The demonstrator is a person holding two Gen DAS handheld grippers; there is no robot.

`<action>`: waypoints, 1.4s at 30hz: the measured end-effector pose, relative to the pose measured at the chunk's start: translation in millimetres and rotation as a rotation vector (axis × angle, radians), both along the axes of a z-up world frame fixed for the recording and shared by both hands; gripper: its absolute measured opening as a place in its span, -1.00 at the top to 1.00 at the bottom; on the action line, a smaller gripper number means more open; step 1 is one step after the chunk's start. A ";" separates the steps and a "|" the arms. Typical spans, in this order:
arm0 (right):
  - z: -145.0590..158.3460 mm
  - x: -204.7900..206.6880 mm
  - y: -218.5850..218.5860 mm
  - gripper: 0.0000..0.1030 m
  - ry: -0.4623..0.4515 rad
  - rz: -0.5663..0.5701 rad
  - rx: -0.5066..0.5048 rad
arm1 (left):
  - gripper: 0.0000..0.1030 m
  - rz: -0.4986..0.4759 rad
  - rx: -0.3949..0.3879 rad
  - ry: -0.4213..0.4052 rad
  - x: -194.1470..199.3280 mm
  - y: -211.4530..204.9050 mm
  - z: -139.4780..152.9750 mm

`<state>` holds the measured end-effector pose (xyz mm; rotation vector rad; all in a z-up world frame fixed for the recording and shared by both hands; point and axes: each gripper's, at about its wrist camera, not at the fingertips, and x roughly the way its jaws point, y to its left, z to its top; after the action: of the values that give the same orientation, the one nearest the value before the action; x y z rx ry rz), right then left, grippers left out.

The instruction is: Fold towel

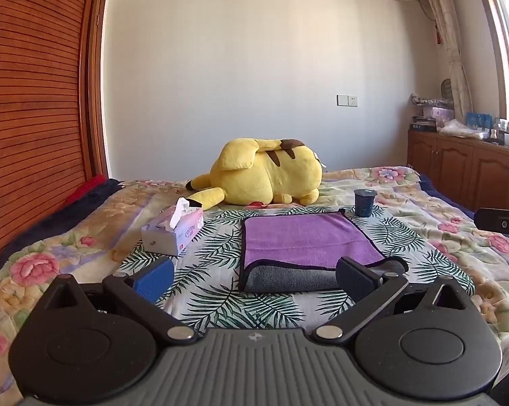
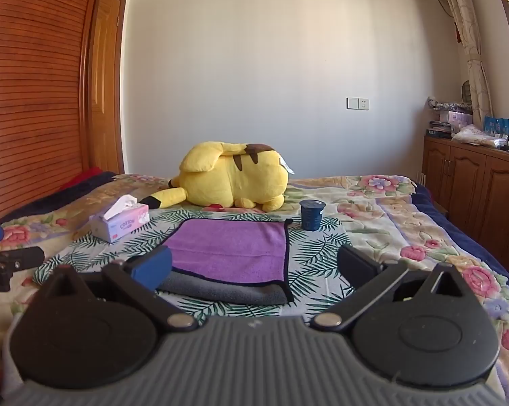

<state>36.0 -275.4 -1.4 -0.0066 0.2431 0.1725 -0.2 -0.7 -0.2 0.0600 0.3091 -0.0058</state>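
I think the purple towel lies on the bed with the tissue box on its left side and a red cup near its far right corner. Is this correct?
Not quite: the cup is dark blue, not red, as the right wrist view shows. The rest holds: the purple towel lies on the bed, the tissue box is on its left side, and the cup stands near its far right corner.

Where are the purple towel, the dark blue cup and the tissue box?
purple towel point(image 1: 305, 237), left wrist view, middle of purple face.
dark blue cup point(image 2: 311, 216), right wrist view, side wall.
tissue box point(image 1: 186, 233), left wrist view, printed side.
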 end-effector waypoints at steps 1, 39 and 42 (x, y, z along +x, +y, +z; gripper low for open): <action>0.0 -0.1 0.0 -1.00 -0.001 0.000 0.003 | -0.69 0.002 -0.007 0.002 0.1 0.3 0.1; -0.4 0.2 3.3 -1.00 0.000 0.000 -0.002 | -0.69 0.004 -0.009 -0.006 -1.9 -0.6 2.7; -0.5 0.2 3.4 -1.00 0.000 0.000 -0.001 | -0.69 0.004 -0.009 -0.005 -1.9 -0.7 2.7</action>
<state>36.3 -271.9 -1.9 -0.0079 0.2431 0.1724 -2.0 -1.3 2.4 0.0508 0.3039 -0.0030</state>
